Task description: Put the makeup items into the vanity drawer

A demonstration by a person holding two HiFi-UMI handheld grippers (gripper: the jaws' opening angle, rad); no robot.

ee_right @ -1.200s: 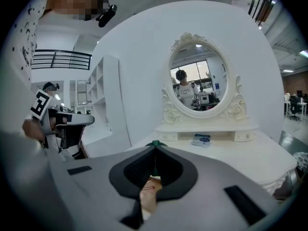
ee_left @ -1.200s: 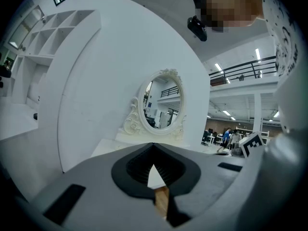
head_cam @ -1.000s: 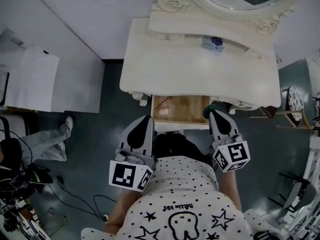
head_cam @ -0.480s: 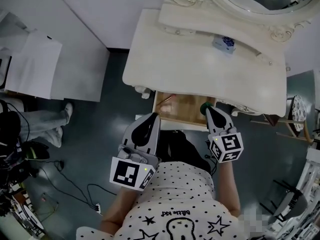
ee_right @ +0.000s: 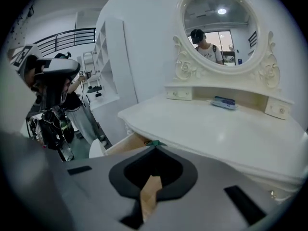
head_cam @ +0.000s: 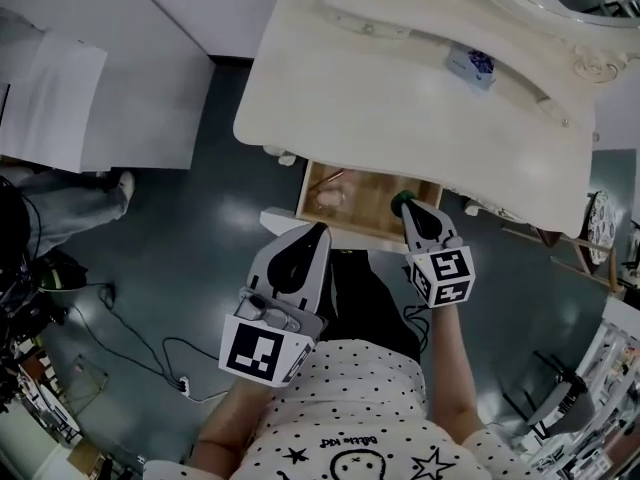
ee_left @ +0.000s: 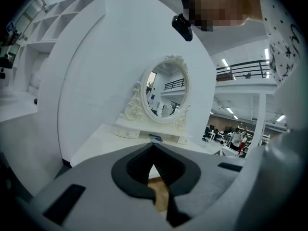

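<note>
You are looking steeply down at a cream-white bench (head_cam: 400, 98) with an oval mirror (ee_right: 219, 28) in a carved frame at its back edge. A wooden drawer (head_cam: 370, 203) stands pulled out from under the bench's front edge, towards you.

Your right gripper (head_cam: 404, 211) points at the right part of the open drawer. Its jaws are closed narrow, and a small green item (head_cam: 400, 202) is pinched at their tips. In the right gripper view only a sliver of the green item (ee_right: 153, 143) shows above the point where the jaws of the right gripper (ee_right: 153, 147) meet. It hangs over the drawer's wooden floor, near the drawer's right side.

Your left gripper (head_cam: 318, 230) sits lower and to the left, its tips at the front rim of the drawer near its left end. Whether they touch the rim cannot be told. In the left gripper view the jaws of the left gripper (ee_left: 153, 147) are closed together with nothing between them, and the bench (ee_left: 110, 138) lies beyond.

Inside the drawer, near its left side, lies a small pale item (head_cam: 328, 196), too blurred to name.

A small blue-and-white box (head_cam: 470, 65) rests at the back edge of the bench, just under the mirror's shelf, well apart from both grippers.
</note>
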